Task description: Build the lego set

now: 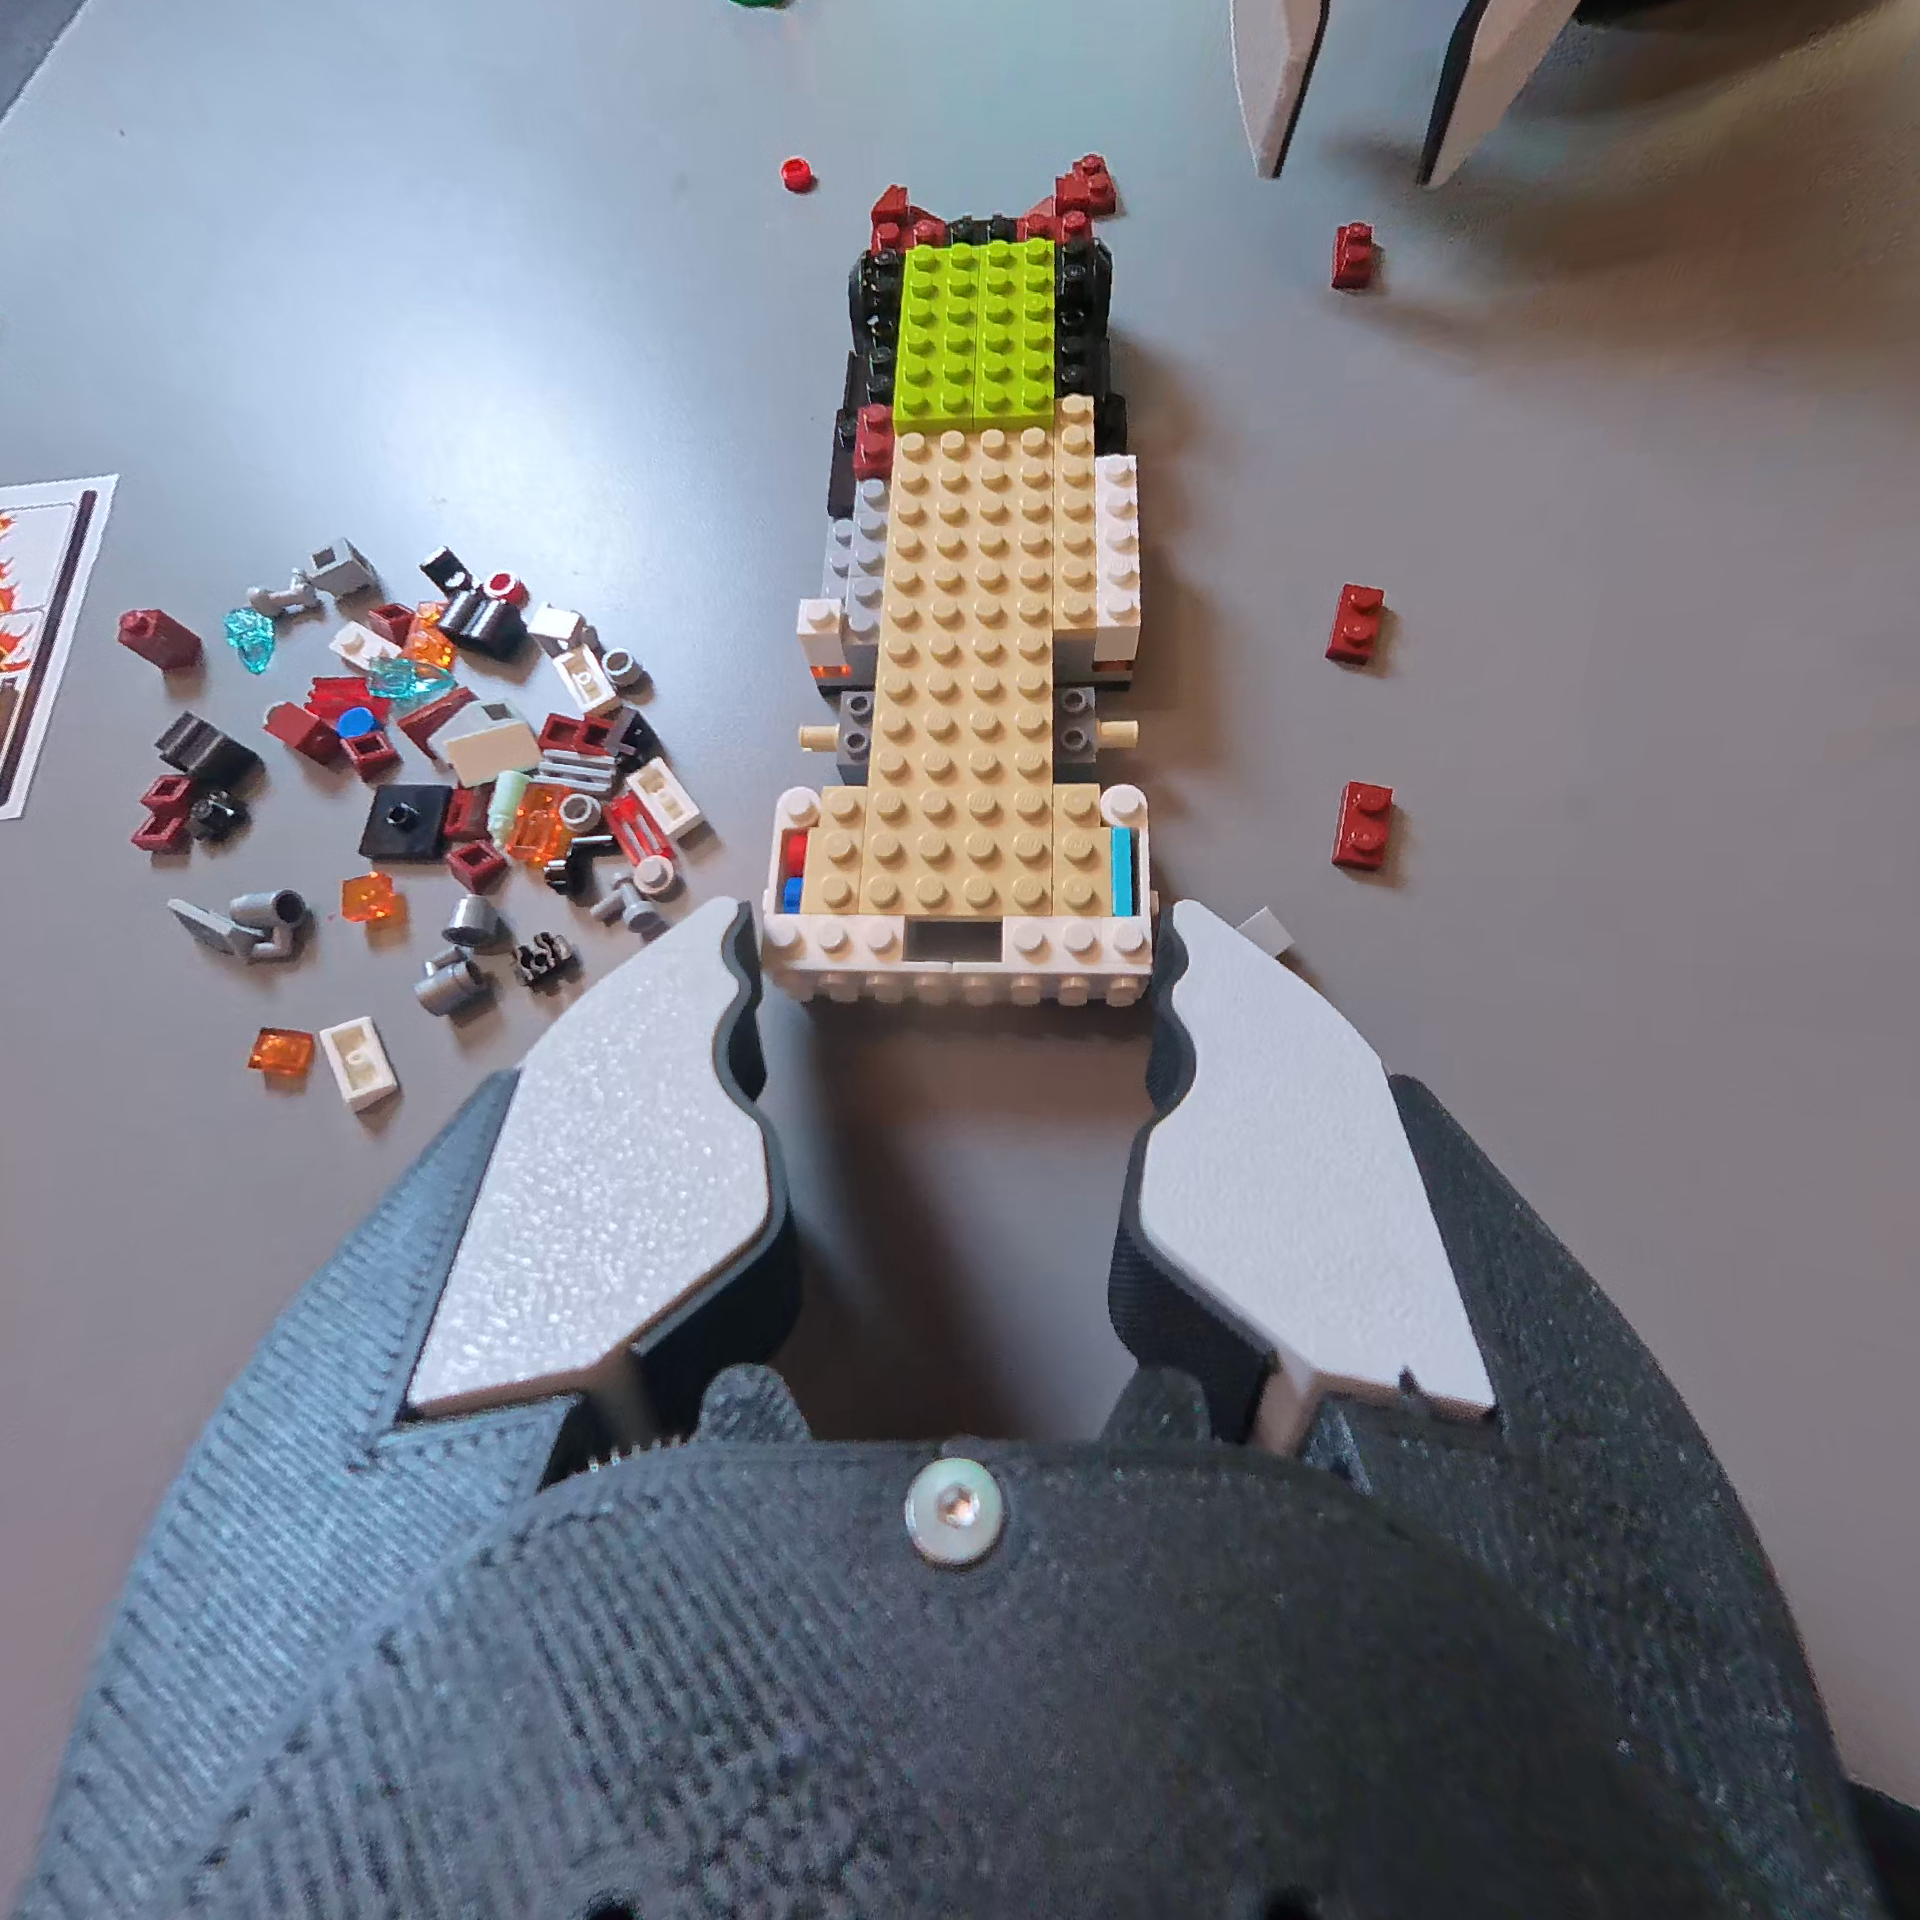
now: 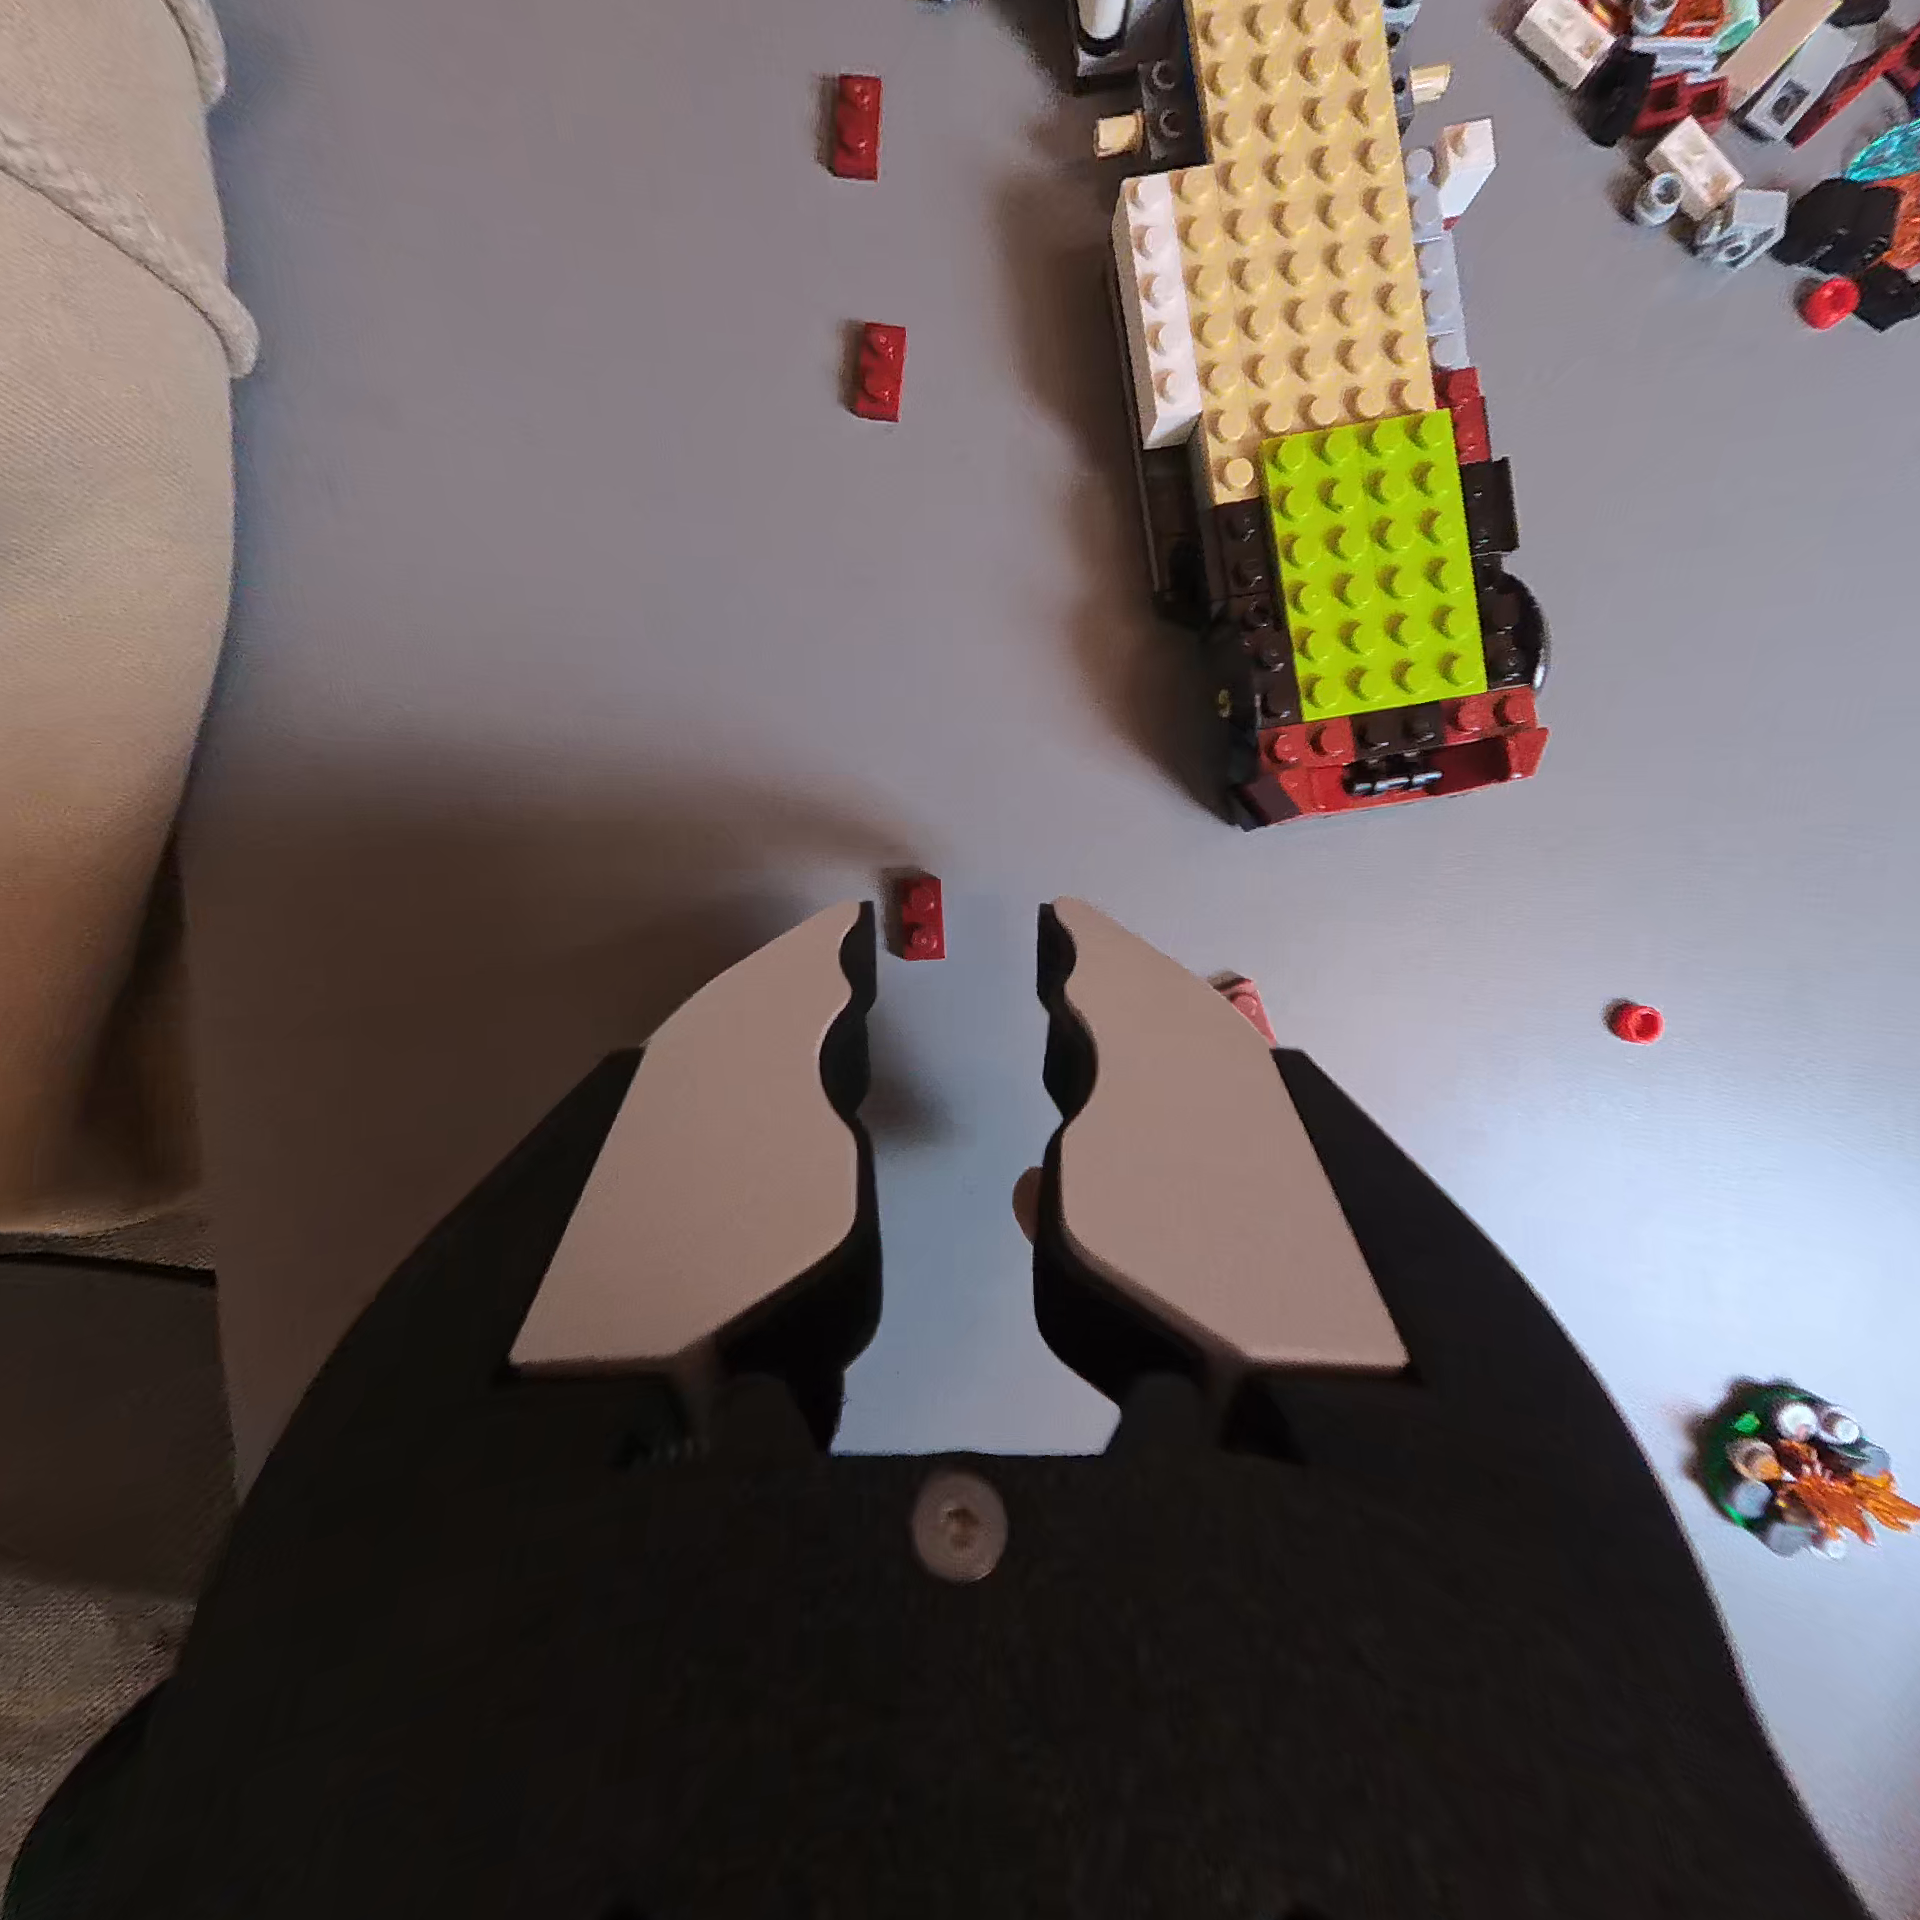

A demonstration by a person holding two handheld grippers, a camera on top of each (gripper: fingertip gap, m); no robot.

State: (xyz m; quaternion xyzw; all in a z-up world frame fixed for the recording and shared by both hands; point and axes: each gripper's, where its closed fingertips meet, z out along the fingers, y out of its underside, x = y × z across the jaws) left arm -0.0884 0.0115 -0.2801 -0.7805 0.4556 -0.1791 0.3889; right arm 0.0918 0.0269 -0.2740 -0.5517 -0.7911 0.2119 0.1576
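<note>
there, left claw (image 1: 956,935) clasping brick model (image 1: 982,665)

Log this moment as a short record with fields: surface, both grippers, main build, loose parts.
surface: grey table
left gripper: jaws wide, one fingertip at each side of the white end of the brick model; contact unclear
right gripper: open, holding nothing; dark red two-stud plate on the table just off its left fingertip
model: tan deck, lime plates at far end
loose parts: mixed pile left of model; two more dark red plates
</note>
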